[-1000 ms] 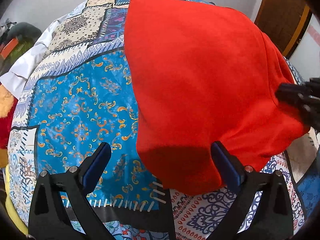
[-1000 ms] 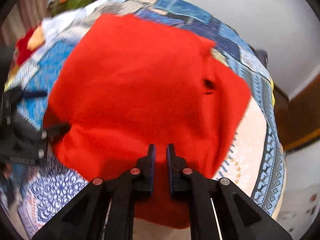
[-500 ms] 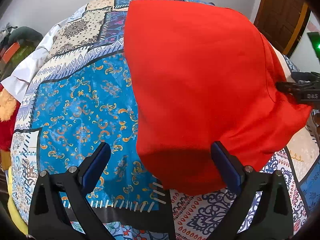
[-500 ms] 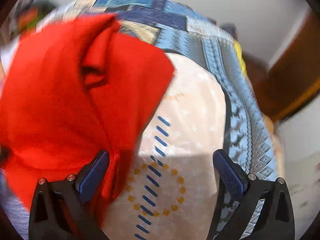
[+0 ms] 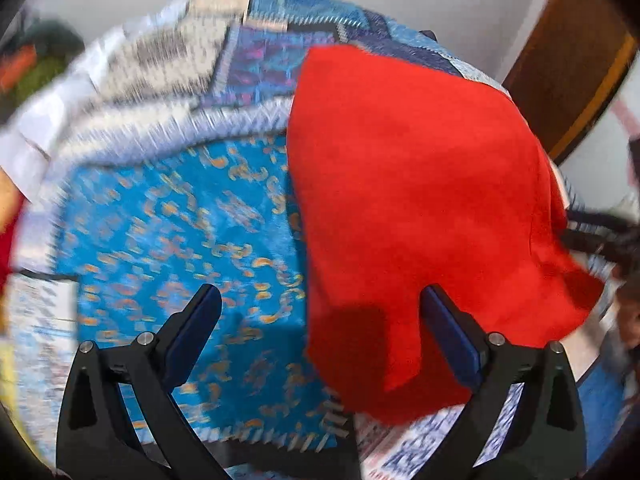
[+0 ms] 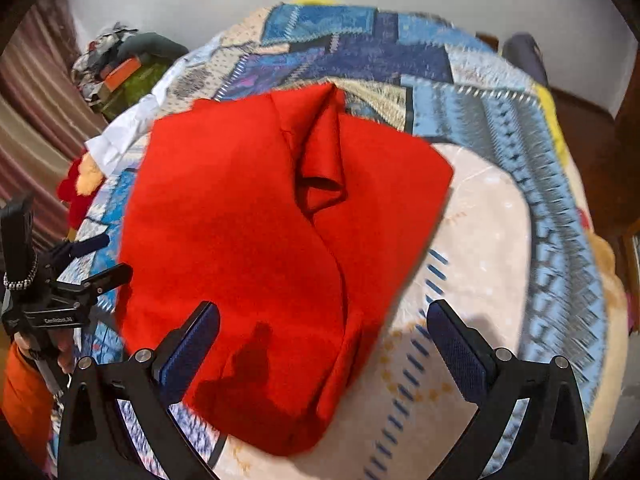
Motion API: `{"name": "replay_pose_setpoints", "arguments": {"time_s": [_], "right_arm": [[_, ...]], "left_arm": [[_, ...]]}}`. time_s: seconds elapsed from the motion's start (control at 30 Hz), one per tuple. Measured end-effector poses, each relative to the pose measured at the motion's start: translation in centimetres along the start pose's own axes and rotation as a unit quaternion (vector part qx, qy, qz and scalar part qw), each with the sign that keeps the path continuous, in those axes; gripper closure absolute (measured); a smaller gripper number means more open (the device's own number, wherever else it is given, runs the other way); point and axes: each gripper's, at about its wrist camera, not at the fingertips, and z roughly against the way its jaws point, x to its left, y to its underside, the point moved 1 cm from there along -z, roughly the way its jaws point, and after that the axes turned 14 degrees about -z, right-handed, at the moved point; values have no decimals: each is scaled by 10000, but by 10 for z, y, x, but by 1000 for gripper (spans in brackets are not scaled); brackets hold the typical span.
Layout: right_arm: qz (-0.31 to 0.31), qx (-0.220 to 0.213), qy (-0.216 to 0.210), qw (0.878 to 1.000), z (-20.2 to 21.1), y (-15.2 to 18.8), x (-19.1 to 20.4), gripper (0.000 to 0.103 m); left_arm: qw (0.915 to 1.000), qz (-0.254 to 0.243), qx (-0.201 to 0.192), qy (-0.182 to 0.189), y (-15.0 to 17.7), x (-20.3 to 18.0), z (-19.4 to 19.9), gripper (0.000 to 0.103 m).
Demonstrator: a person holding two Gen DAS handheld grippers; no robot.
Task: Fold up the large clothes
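A large red garment (image 5: 420, 200) lies partly folded on a patterned blue bedspread (image 5: 180, 232). In the right wrist view the garment (image 6: 260, 240) shows a fold ridge down its middle. My left gripper (image 5: 316, 336) is open and empty, above the garment's near left edge. My right gripper (image 6: 322, 348) is open and empty, above the garment's near right edge. The left gripper also shows in the right wrist view (image 6: 96, 260), beside the garment's left edge. The right gripper shows blurred at the right of the left wrist view (image 5: 600, 232).
The bedspread (image 6: 500, 240) covers a bed. A pile of clothes and bags (image 6: 120, 72) sits at the far left. A striped curtain (image 6: 36, 120) hangs left. A wooden door (image 5: 560, 72) stands at the right. A white wall is behind.
My right gripper opened, let go of the red garment, and swung back over its right edge. My left gripper shifted left, staying open; the view is motion-blurred.
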Motion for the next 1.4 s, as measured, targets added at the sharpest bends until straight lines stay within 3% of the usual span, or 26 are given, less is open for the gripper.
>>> {"name": "replay_pose_setpoints", "arguments": {"time_s": [0.1,0.2,0.33,0.43,0.5,0.57,0.63,0.67,0.77,0.93,1.13,1.4], "right_arm": [[-108,185,-117,9997,-20,-8,1,0],[-277,395,-424,9979,-42,-15,5,0],[-197,352,-723,9966,-54,-24,20,0],[-204,383,-931,9947,-61,-26,33,6],[-135,373,-882,9953,-64,-27,39,13],[-45,300,-796,9964,-63,-27,43,37],[-82,378,-918,9950,-61,-27,41,52],[-133,432,-1002,9939,-60,-28,40,57],[-143,485,-1096,9927,-50,-26,44,65],[64,437,-1217,9916,-23,-15,75,67],[318,506,-1436,9878,-8,8,125,67],[690,1084,-1543,9796,-49,58,200,67]], "left_arm": [[9974,323,38,640,-9,9,-18,2],[9961,312,70,824,-21,7,-32,2],[9906,424,228,1278,-33,3,-56,2],[9853,546,199,1608,-37,0,-63,13],[9865,635,70,1508,-38,-2,-59,21],[9876,603,-4,1453,-37,-3,-52,34],[9879,568,-75,1441,-37,-4,-43,47],[9881,510,-120,1445,-38,-6,-35,57],[9912,254,-197,1288,-42,-15,-11,66],[9937,190,-337,1056,-33,-9,33,69],[9955,289,-483,765,9,18,87,69],[9971,690,-64,322,87,76,88,68]]}}
